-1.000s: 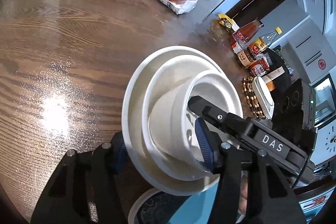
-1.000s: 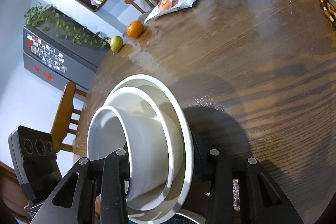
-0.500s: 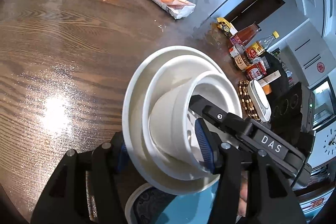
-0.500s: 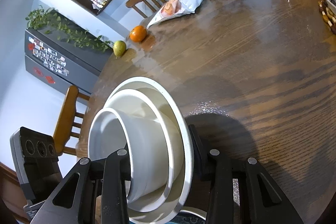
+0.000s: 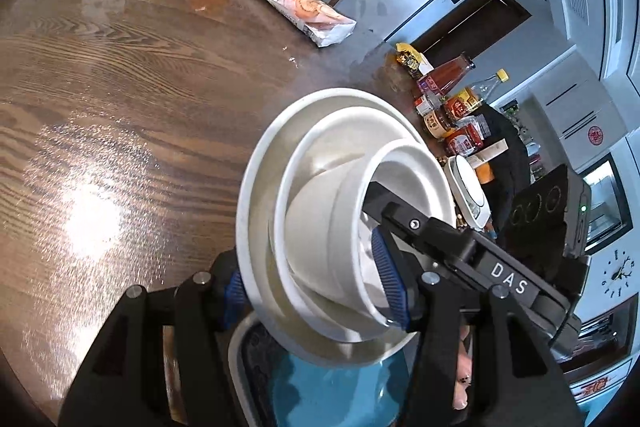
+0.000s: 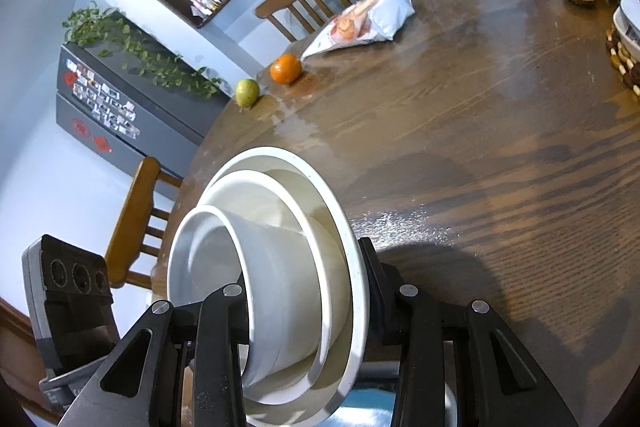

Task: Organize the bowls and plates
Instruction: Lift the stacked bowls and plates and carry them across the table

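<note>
left wrist: blue plate (image 5: 340,387) under stack | right wrist: fridge (image 6: 120,107)

Both wrist views closely share the stacked bowls (image 5: 340,227)

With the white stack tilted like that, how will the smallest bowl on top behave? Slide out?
Likely to slide: the smallest bowl sits loose and tipped inside the middle bowl, glazed against glazed. Probably hard and breakable; a drop onto the table could chip it. The left gripper and right gripper seem to pinch the whole stack, which may hold it in.
</note>
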`<move>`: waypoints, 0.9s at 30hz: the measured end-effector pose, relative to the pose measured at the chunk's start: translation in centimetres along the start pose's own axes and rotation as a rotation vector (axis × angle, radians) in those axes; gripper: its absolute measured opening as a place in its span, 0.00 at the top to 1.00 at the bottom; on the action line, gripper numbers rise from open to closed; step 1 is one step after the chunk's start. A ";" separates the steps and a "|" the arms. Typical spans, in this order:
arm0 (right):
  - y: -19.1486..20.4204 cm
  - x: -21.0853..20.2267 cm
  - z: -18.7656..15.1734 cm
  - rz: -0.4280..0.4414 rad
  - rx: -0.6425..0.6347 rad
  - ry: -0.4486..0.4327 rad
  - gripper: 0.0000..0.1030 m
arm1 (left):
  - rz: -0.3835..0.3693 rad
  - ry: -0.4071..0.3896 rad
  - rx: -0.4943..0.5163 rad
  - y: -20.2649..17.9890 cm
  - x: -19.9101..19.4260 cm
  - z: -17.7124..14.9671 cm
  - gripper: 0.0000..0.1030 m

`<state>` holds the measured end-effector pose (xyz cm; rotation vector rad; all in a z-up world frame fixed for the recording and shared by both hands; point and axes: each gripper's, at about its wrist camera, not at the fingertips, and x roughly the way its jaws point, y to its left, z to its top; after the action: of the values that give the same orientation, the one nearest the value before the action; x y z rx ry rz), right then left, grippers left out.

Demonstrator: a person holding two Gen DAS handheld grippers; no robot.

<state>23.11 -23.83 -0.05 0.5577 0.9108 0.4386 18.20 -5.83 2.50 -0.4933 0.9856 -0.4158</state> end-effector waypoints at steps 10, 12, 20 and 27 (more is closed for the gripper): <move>1.1 -2.6 -2.0 -0.013 -0.010 -0.011 0.61 | -0.024 0.030 0.016 -1.4 -1.9 -2.2 0.46; 1.2 -3.1 -2.6 -0.021 -0.016 -0.007 0.61 | -0.021 0.033 0.029 -1.8 -2.2 -2.8 0.46; 1.3 -5.6 -4.4 -0.033 -0.036 -0.037 0.61 | -0.042 0.061 0.058 -3.3 -3.1 -5.1 0.44; 1.4 -7.3 -6.2 -0.058 -0.057 -0.060 0.61 | -0.048 0.096 0.066 -3.7 -3.3 -7.1 0.44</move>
<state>13.83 -25.35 2.28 0.4891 0.8522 0.3926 10.09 -8.49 3.60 -0.4410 1.0505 -0.5175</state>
